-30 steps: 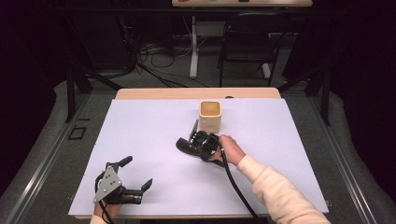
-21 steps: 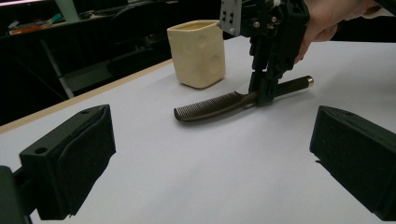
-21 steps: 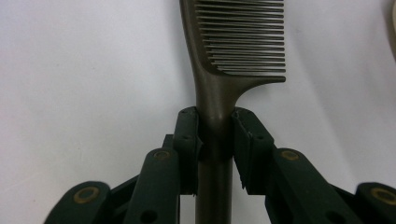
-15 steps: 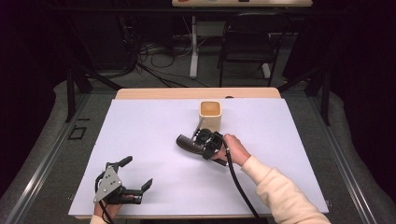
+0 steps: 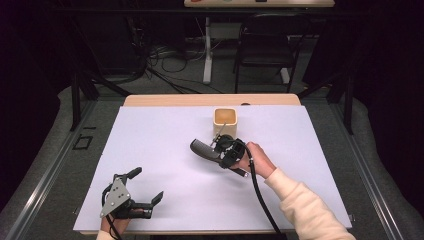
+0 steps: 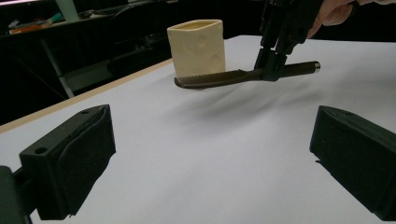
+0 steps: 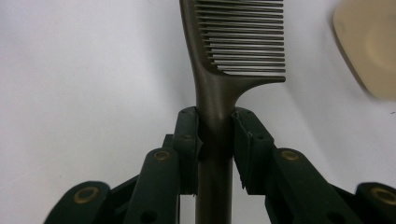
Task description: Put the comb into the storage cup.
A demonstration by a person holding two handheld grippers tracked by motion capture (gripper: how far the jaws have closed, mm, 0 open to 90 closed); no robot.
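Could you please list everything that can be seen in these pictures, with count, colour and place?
Comb: one, dark brown, held off the sheet by its handle in the right gripper, teeth end toward the table's left, just in front of the cup.
Cup: one, cream, square-sided, upright near the far middle of the sheet.
Sheet: one, white, covering most of the table.
Table: one, light wood, its edge showing beyond the sheet.
Chair: one, black, on the floor beyond the table.
Right gripper: one, black, shut on the comb's handle, near the table's middle.
Left gripper: one, black, jaws apart, at the near left of the sheet.
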